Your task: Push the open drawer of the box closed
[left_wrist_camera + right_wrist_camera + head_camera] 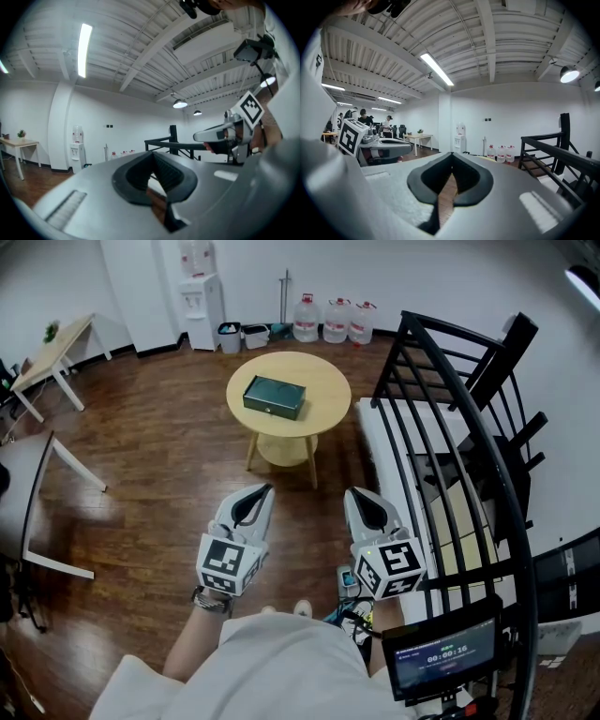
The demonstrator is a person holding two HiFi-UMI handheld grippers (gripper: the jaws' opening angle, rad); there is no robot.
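A dark green box [274,397] lies on a round wooden table [319,381] in the head view, with a small handle on its near face. At this size I cannot tell how far its drawer stands out. My left gripper [257,495] and right gripper [362,499] are held side by side close to my body, well short of the table. Both point toward it and neither holds anything. In the left gripper view the left gripper [152,158] has its tips together. The right gripper [451,169] shows the same in its own view. The box shows in neither gripper view.
A black metal railing [469,418] runs along the right above a white bench [389,442]. Water jugs [335,321] and a dispenser [202,306] stand at the back wall. A white table frame [56,474] is at the left. A small screen [441,657] hangs near my right.
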